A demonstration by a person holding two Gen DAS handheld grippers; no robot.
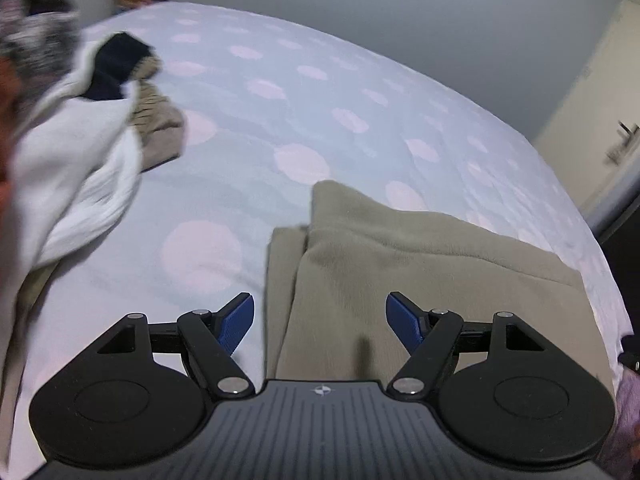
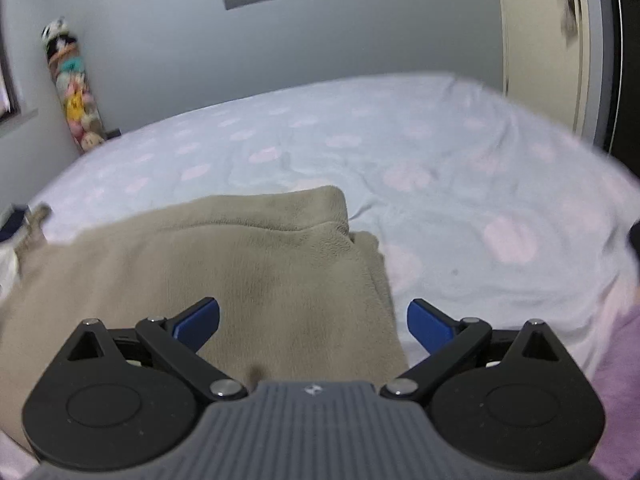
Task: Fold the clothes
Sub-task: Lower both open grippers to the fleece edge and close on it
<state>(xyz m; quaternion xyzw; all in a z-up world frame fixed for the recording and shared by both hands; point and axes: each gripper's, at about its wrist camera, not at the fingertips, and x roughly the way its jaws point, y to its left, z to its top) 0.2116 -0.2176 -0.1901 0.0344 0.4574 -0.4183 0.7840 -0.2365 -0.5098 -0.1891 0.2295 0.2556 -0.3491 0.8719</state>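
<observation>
Beige fleece garment [image 1: 420,280], folded, lies on dotted bedsheet [image 1: 260,120].

L wrist view: left gripper [image 1: 320,322] jaws apart, nothing btwn pads, hovering over garment's left edge. Fleece spreads ahead and rightward of tongs; long axis runs left-right. Unfolded clothes pile [image 1: 80,140] well off to upper left.

R wrist view: right gripper [image 2: 313,326] jaws apart, empty, above garment's [image 2: 240,280] right edge; fleece extends ahead and leftward. Both hands about equally near; pile nearer left one, so next pick prob. falls to it.
</observation>
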